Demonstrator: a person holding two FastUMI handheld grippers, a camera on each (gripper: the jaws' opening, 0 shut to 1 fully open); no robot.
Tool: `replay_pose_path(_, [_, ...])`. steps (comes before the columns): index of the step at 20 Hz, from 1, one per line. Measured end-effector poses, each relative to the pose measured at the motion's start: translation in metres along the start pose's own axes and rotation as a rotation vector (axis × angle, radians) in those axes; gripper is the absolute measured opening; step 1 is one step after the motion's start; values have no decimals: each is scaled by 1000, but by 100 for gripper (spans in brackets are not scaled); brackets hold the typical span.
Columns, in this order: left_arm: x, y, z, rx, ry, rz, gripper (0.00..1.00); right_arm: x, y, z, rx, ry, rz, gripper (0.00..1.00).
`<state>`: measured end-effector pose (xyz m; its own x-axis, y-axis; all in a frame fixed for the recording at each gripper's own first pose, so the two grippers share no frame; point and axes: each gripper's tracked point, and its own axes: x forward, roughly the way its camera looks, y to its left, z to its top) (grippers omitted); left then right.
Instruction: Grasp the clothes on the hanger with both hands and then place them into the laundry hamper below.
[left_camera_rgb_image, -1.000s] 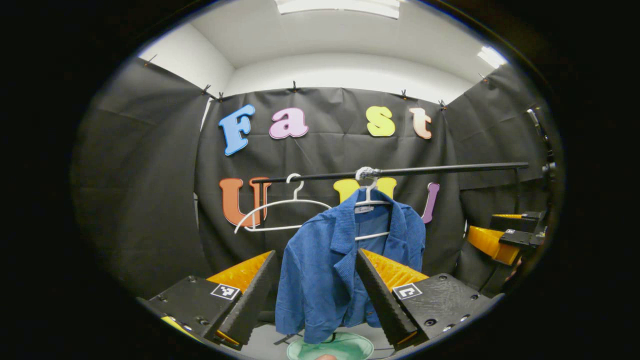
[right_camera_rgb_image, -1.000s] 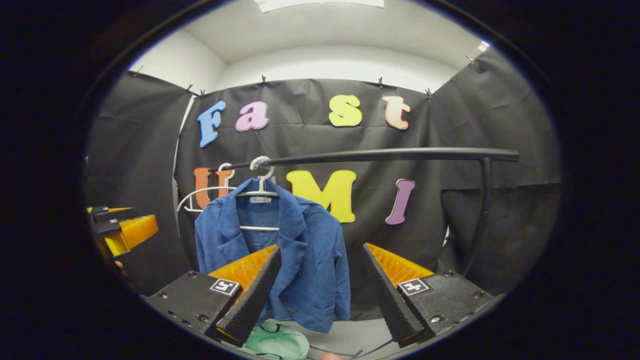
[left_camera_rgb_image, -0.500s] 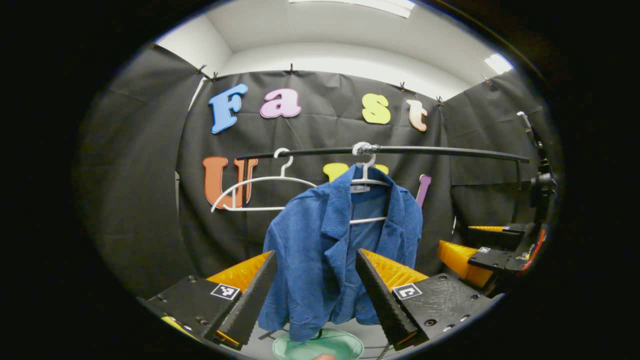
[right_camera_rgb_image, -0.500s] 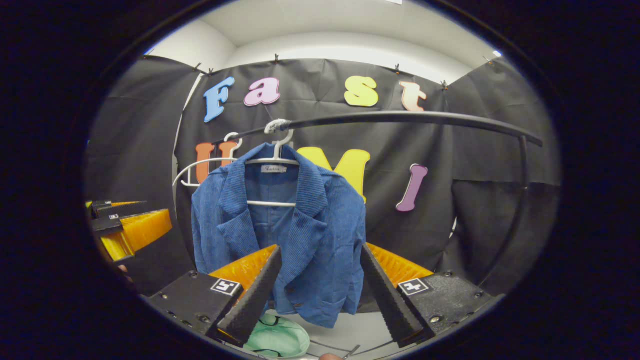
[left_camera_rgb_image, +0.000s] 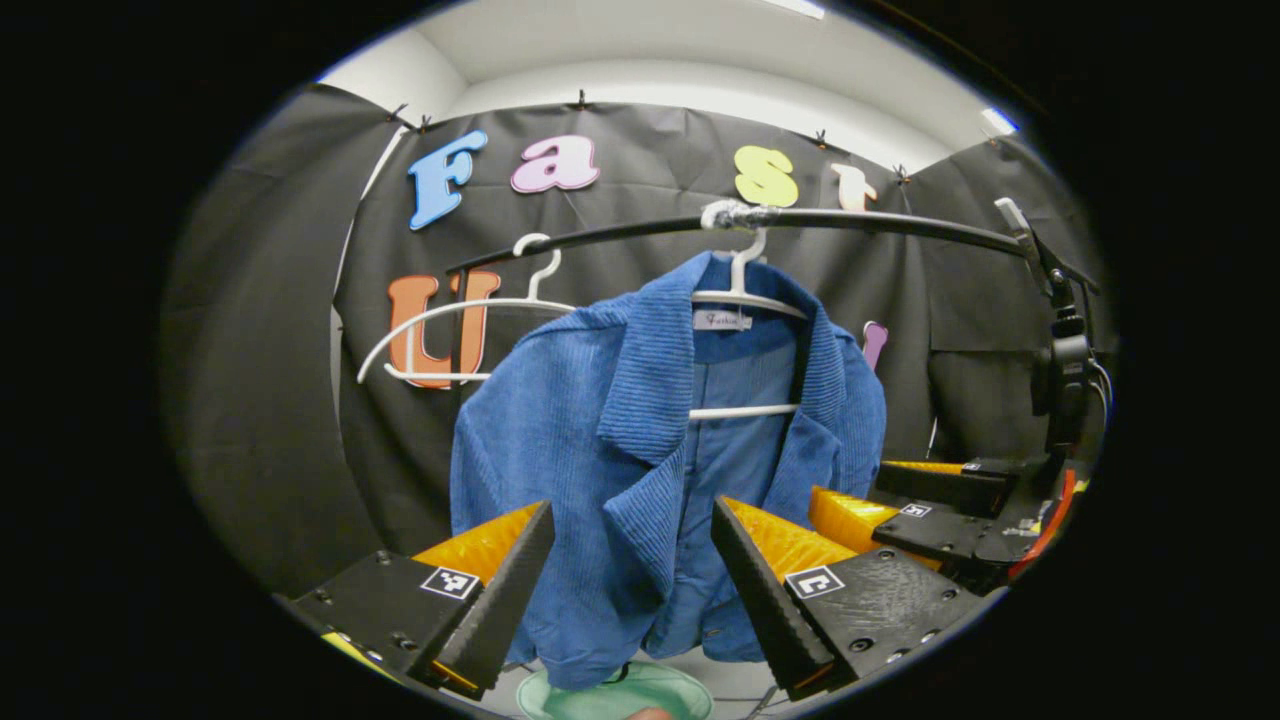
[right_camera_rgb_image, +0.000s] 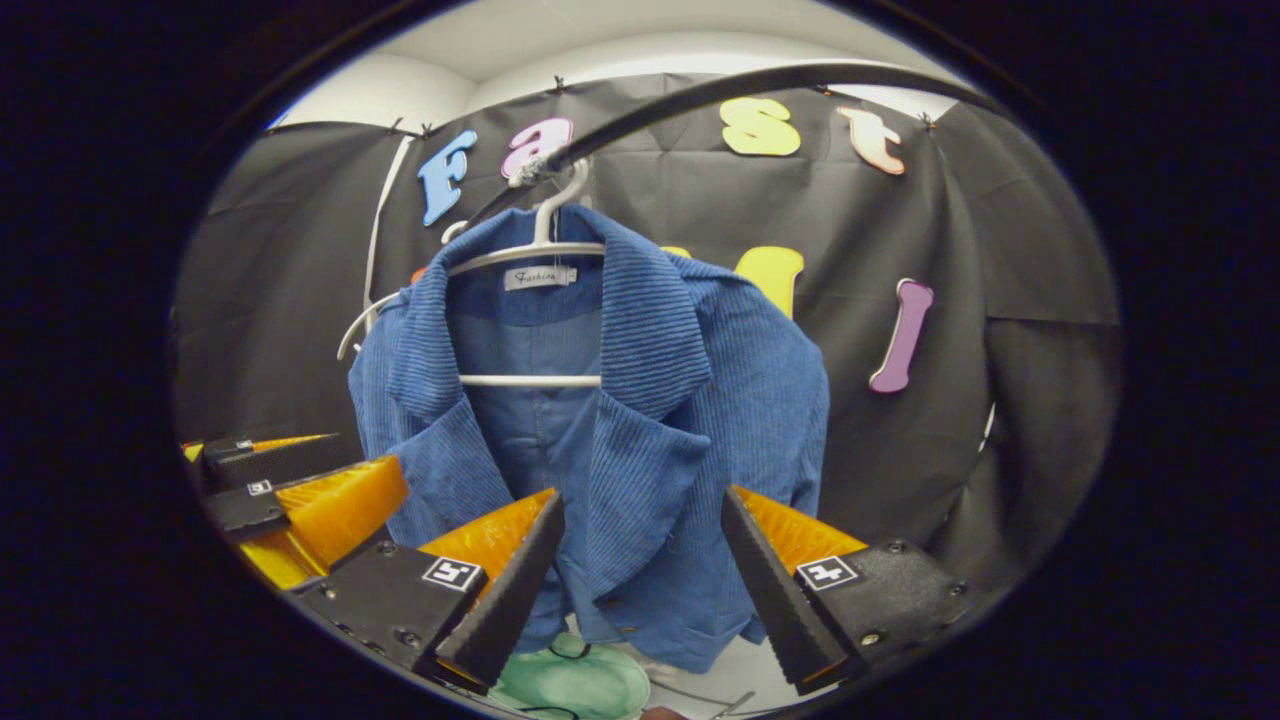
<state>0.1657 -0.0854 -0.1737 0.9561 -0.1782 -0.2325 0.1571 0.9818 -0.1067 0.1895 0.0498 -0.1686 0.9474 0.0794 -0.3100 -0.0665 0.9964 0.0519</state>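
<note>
Now both my grippers are spread wide and hold nothing: the left gripper (left_camera_rgb_image: 632, 560) and the right gripper (right_camera_rgb_image: 640, 560) face the blue jacket (left_camera_rgb_image: 640, 470), which hangs at 12 o'clock on its white hanger (right_camera_rgb_image: 540, 245). Below, at 6 o'clock, sits the green hamper (right_camera_rgb_image: 570, 685).

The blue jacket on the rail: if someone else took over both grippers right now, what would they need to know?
Left gripper: open, empty, fingers framing the lower front of the blue jacket, not gripping it.
Right gripper: open, empty, aimed at the jacket's other side.
The jacket hangs on a white hanger hooked on the black rail; a second, bare hanger hangs beside it.
The green hamper sits low, under the jacket's hem.
Done: nothing grasped.
Left: close both grippers on the jacket, pull it off the hanger, drop it into the hamper.
</note>
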Motion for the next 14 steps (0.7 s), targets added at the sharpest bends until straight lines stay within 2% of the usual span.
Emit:
replay_pose_path(1, [9,0,-2,-1,4,5,95,7,-1,-1,15,3,12,99])
replay_pose_path(2, [16,1,-6,-6,17,11,100,14,0,0,28,8,22,100])
replay_pose_path(4, [30,2,-12,-31,35,24,100,30,2,0,49,24,43,100])
replay_pose_path(5, [37,3,-14,-42,46,29,95,37,4,0,55,29,52,100])
replay_pose_path(6, [43,4,-16,-49,52,34,100,42,5,0,60,33,59,100])
replay_pose_path(7, [46,3,-16,-55,54,36,96,47,7,1,66,34,67,100])
replay_pose_path(8, [50,3,-16,-59,54,41,100,53,8,2,74,37,69,100])
replay_pose_path(9, [54,3,-16,-64,54,47,89,57,7,1,82,42,66,100])
replay_pose_path(10, [57,5,-16,-68,53,54,95,60,5,1,96,44,65,99])
replay_pose_path(12, [62,4,-14,-84,48,54,95,60,2,2,136,43,83,96])
replay_pose_path(13, [65,3,-13,-92,46,52,100,61,0,4,157,40,94,94])
replay_pose_path(14, [67,3,-12,-98,46,51,85,63,-6,5,178,45,95,87])
